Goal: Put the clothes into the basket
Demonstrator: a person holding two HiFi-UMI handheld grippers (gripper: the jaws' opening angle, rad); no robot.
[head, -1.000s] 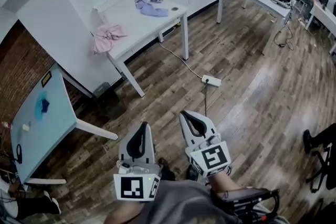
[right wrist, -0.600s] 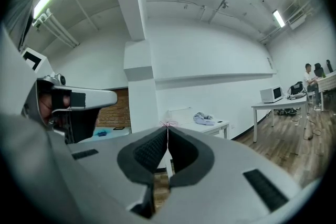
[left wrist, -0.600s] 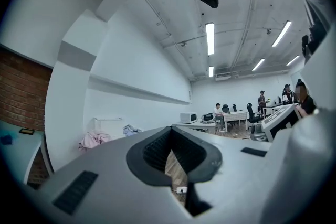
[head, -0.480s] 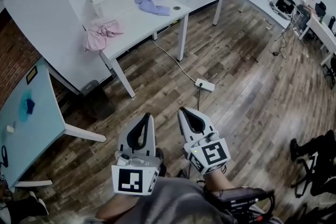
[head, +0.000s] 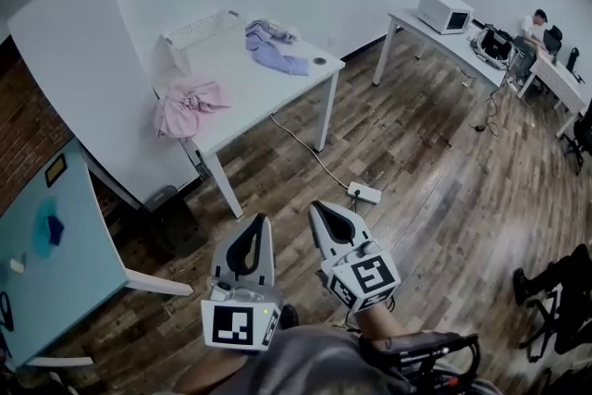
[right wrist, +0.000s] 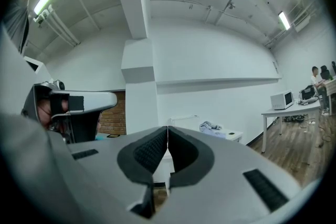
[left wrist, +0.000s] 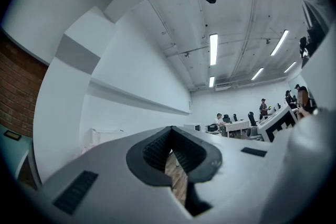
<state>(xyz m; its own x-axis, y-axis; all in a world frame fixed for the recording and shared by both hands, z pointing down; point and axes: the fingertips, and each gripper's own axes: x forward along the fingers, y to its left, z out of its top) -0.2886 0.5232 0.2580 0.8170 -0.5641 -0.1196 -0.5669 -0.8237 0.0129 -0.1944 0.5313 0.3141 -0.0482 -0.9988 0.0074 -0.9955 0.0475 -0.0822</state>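
On the white table [head: 268, 97] lie a pink garment [head: 189, 109] near its left end and a lavender garment [head: 274, 51] at its far end. A white slatted basket [head: 199, 27] stands at the table's back, beside the wall. Both grippers are held side by side over the wooden floor, some way short of the table. In the head view my left gripper [head: 253, 223] and right gripper [head: 321, 210] are each shut and empty. The left gripper view shows the left gripper [left wrist: 170, 128] with jaws meeting. In the right gripper view the right gripper [right wrist: 167, 128] points at the lavender garment [right wrist: 212, 126].
A power strip [head: 363, 192] with its cable lies on the floor ahead. A dark bin [head: 174, 219] stands under the table's left end. A teal table [head: 55, 231] is at the left. A second table carries a microwave [head: 444, 11]; a person sits far right.
The white table, the power strip and the floor have slid down the head view, so the table is nearer. Both grippers keep their place side by side and stay shut.
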